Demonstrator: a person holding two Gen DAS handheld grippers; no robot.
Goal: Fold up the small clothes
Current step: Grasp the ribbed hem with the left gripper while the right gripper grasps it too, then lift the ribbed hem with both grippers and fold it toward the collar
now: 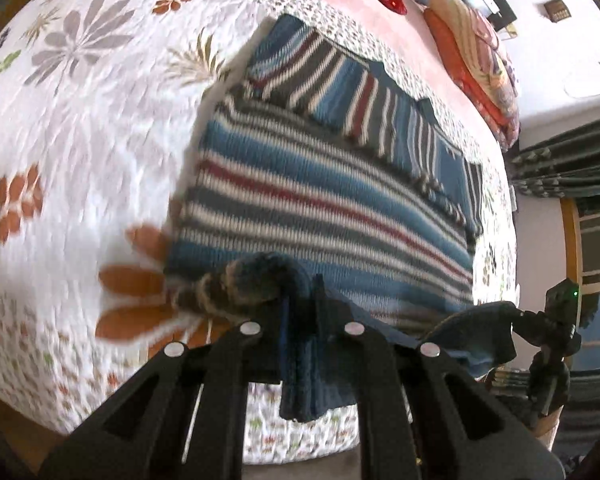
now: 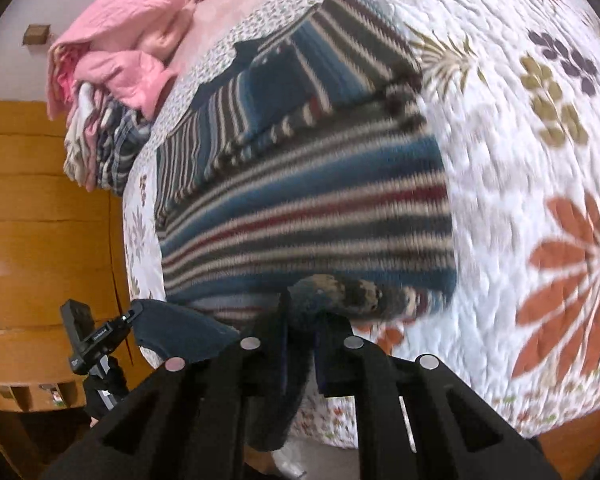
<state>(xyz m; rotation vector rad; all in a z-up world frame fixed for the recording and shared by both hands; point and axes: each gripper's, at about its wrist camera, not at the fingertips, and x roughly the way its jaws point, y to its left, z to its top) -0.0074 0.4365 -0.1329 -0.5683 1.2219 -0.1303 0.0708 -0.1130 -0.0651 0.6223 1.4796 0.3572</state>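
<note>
A small striped knit sweater (image 1: pixel 324 184) in blue, grey, white and maroon lies on the floral quilt (image 1: pixel 80 120), its sleeves folded across the far part. My left gripper (image 1: pixel 300 300) is shut on the sweater's near hem at its left corner, and dark blue ribbing hangs down between the fingers. In the right wrist view the same sweater (image 2: pixel 308 208) spreads ahead, and my right gripper (image 2: pixel 302 320) is shut on the near hem at its right corner. Both bunched corners are lifted off the quilt. The right gripper (image 1: pixel 552 344) shows at the lower right of the left wrist view.
A pile of pink and striped clothes (image 2: pixel 112 72) lies at the far left of the bed. Folded orange and cream fabrics (image 1: pixel 476 60) sit along the far right. Wooden furniture (image 2: pixel 40 220) stands left of the bed. The bed's near edge is right below both grippers.
</note>
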